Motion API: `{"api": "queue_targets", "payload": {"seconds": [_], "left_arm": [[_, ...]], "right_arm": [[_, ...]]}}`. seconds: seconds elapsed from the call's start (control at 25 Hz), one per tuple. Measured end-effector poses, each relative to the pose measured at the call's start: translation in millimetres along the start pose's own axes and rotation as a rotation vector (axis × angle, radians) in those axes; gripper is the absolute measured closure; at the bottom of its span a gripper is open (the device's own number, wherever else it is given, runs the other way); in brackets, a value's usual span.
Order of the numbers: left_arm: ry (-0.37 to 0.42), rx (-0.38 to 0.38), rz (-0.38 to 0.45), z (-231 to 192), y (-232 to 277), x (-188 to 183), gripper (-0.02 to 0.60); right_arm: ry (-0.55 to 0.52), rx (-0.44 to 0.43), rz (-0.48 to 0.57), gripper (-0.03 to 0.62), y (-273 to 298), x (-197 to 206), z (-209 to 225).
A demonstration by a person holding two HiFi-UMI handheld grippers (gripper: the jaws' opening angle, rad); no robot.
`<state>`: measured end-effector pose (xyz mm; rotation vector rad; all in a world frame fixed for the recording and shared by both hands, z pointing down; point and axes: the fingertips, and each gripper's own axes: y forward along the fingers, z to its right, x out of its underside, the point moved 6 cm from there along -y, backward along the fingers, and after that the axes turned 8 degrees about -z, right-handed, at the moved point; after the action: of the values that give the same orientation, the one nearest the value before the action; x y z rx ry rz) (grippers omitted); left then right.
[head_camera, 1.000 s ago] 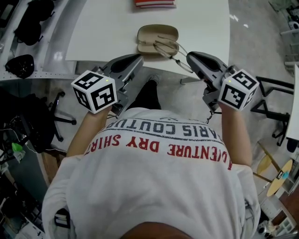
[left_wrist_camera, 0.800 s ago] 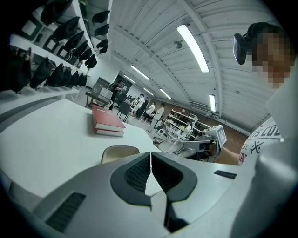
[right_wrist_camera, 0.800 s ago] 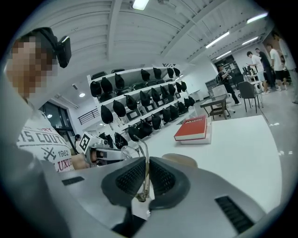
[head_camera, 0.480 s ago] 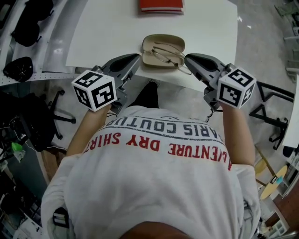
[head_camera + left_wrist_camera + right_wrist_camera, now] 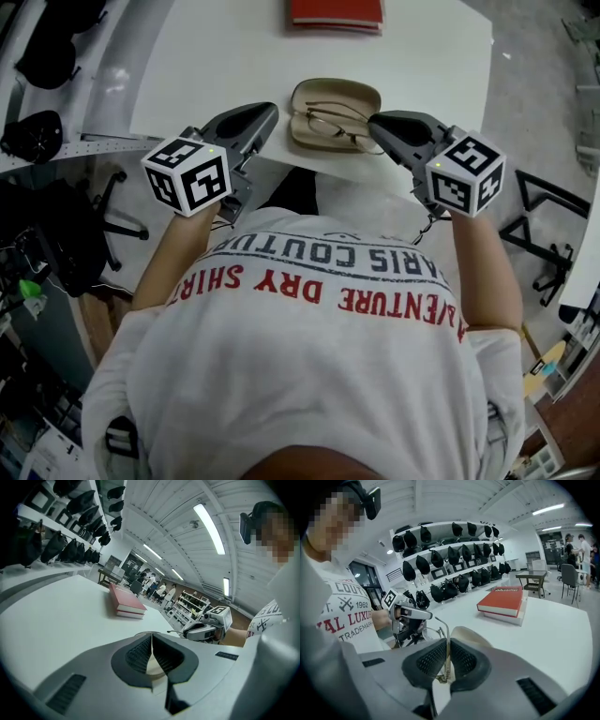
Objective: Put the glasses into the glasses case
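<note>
An open beige glasses case [image 5: 323,94] lies near the front edge of the white table [image 5: 206,66]. Thin wire-framed glasses [image 5: 330,120] sit over its open shell; whether they rest in it I cannot tell. My right gripper [image 5: 373,120] is at the case's right end, shut on one temple, which runs up between its pads [image 5: 449,653] with the lenses [image 5: 425,634] and case [image 5: 471,637] just beyond. My left gripper [image 5: 270,111] is at the case's left end. Its pads meet [image 5: 151,641], and the beige case shows beneath them.
A red book [image 5: 336,13] lies at the back of the table, also in the gripper views [image 5: 126,604] [image 5: 504,603]. Shelves of dark helmets [image 5: 37,131] run along the left. An office chair [image 5: 103,225] stands on the floor beside me.
Both grippers have come forward and down to the case's two ends. The glasses, which hung over the table's front edge from the right gripper, are now over the open case.
</note>
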<state>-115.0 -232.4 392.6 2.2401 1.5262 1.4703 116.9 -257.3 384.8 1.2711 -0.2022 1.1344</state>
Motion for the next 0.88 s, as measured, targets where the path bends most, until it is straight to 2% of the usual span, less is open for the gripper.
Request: {"api": "queue_targets", "payload": {"seconds": [0.4,0.88], "left_arm": [[-0.05,-0.035,-0.042,-19.5,13.1,12.2,0.552],[-0.077,-0.029,-0.083,-27.5,32.6,17.5,0.552]], "right_arm": [[-0.041,-0.05,-0.09,0.557,33.6,17.2,23.4],[-0.201,-0.061,-0.163,0.557,60.2,28.1,34.5]]}}
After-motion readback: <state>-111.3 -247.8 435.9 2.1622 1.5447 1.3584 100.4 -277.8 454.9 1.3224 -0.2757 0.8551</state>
